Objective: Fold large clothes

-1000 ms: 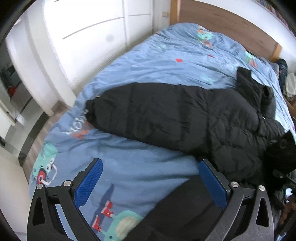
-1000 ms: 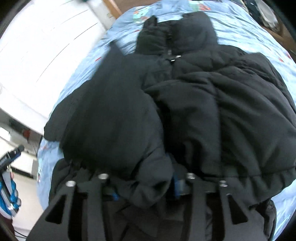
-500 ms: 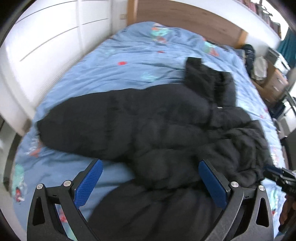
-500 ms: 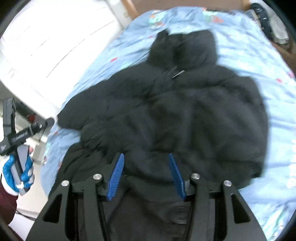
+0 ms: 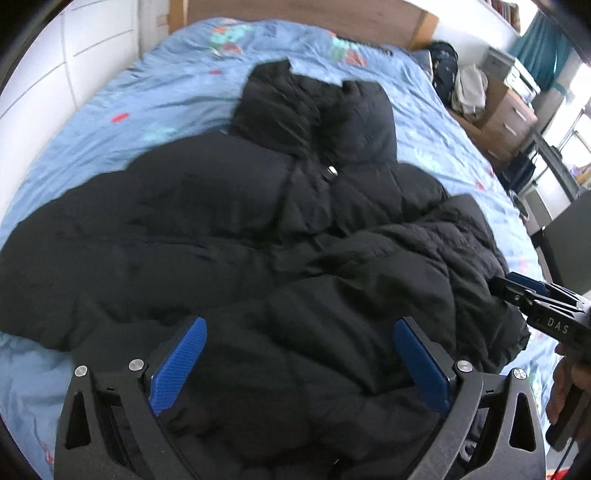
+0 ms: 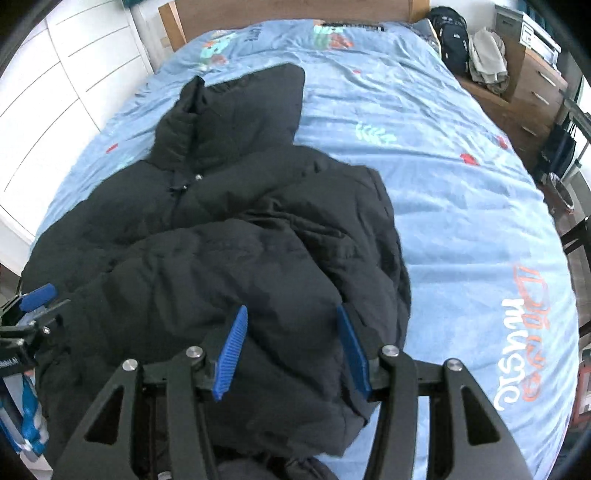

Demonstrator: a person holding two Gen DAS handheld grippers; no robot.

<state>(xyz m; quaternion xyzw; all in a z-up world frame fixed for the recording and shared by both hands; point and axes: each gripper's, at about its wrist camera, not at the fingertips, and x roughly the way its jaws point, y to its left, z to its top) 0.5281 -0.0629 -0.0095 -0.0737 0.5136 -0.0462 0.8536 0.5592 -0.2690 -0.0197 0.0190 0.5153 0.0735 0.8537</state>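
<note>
A large black puffer jacket lies on a bed with a blue printed cover, hood toward the headboard, one side folded over its middle. My left gripper is open above the jacket's near hem, holding nothing. My right gripper is open above the folded right part of the jacket, also empty. The right gripper shows at the right edge of the left wrist view; the left gripper shows at the left edge of the right wrist view.
A wooden headboard stands at the far end. White wardrobe doors line the left side. A wooden drawer unit with clothes and a dark backpack stands on the right. Bare bed cover lies right of the jacket.
My right gripper let go of the jacket fabric, opened and drew back. The jacket's side now lies folded over its middle. My left gripper swung right from the bed's left side to over the jacket.
</note>
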